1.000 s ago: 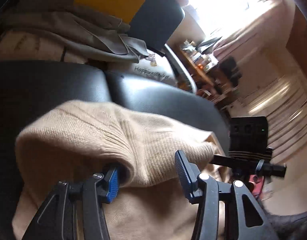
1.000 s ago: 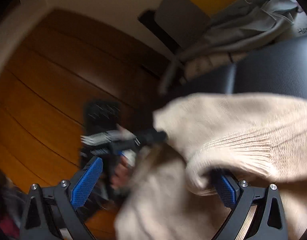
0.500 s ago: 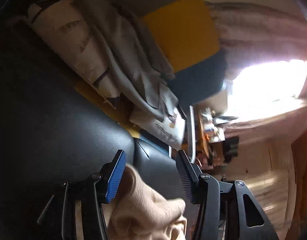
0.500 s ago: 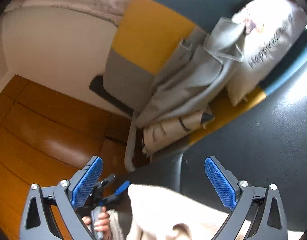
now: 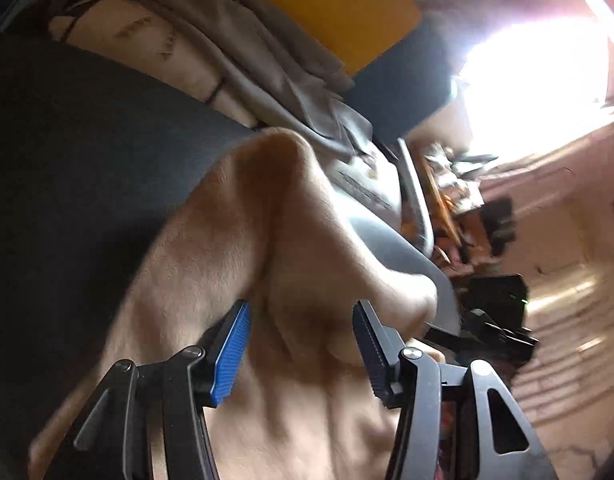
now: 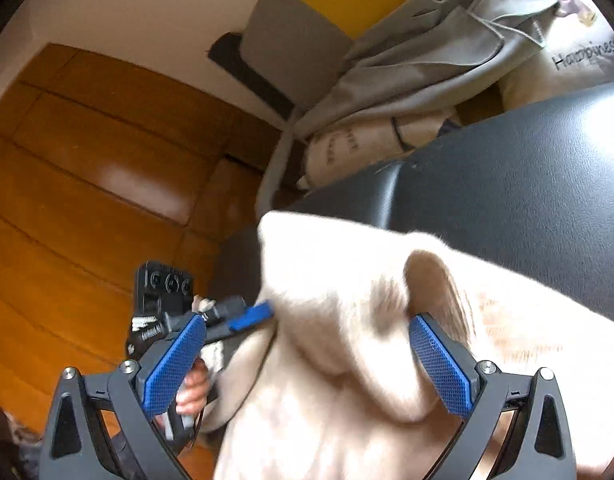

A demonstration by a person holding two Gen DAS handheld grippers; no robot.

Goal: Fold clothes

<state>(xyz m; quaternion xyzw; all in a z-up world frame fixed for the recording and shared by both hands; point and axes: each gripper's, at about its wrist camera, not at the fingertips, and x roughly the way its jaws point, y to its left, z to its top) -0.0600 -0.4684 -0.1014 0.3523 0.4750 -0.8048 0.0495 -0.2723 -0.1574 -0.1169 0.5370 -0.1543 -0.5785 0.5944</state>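
Left wrist view: I am looking along the left gripper (image 5: 301, 344). Its jaws are standing spread and have just been opening; a ridge of the beige sweater (image 5: 267, 240) is running up between them, but the pads are not visibly pressing it. The sweater is lying heaped on the black padded seat (image 5: 67, 160). Grey garments (image 5: 267, 80) are piled behind, well apart. Picture is blurred, so contact at the right pad is uncertain.

Right wrist view: the right gripper (image 6: 307, 364) is also spread wide. A rolled fold of the sweater (image 6: 347, 320) is lying against its right pad; the left pad is standing clear of the cloth. The left gripper (image 6: 211, 316) is showing at the sweater's far edge, a hand (image 6: 191, 392) on its handle.

Judgement: I am re-gripping for the next fold. To do it well, I am aiming both jaws at a single layer edge rather than the bunched ridge, closing both together, then lifting evenly so the knit is not twisting.
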